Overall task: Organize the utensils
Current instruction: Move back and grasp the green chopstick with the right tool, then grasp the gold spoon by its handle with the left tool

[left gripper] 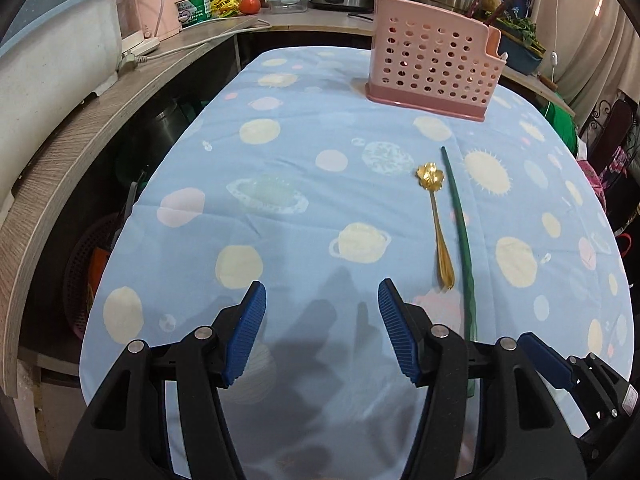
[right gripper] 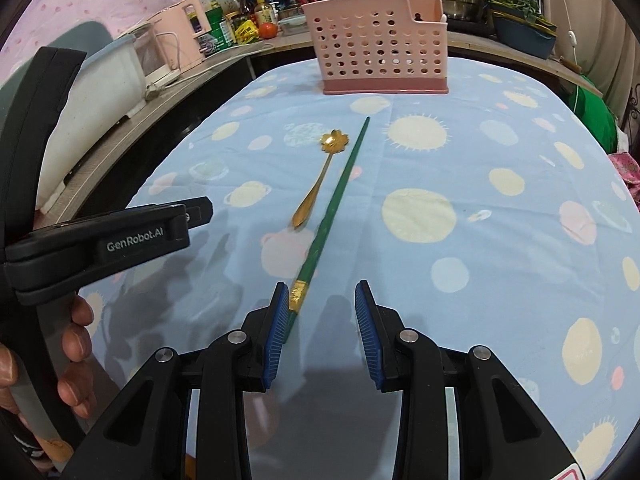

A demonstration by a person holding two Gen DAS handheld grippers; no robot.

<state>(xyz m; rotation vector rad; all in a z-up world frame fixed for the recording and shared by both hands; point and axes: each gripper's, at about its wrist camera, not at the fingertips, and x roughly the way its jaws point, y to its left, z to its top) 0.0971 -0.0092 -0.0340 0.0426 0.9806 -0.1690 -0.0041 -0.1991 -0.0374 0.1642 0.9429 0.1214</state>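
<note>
A gold spoon (left gripper: 434, 216) (right gripper: 320, 176) with a flower-shaped bowl lies on the blue planet-print tablecloth (left gripper: 280, 160). Beside it on the right lies a long green chopstick (left gripper: 460, 232) (right gripper: 340, 192). A pink perforated utensil holder (left gripper: 432, 68) (right gripper: 380, 52) stands upright at the far end. My left gripper (left gripper: 322, 286) hovers open over bare cloth, left of the spoon's handle. My right gripper (right gripper: 322, 288) is open too. The chopstick's gold-banded near end lies below it, close to the left pad (right gripper: 280, 320); the pads do not press on it.
A wooden counter (left gripper: 100, 128) curves along the left and back, bearing a white tub (left gripper: 52, 60), a pink kettle (left gripper: 160, 8), bottles, a tomato, a rice cooker and pots. A hand (right gripper: 76, 344) holds the left gripper's handle. Green cloth hangs past the table's right edge.
</note>
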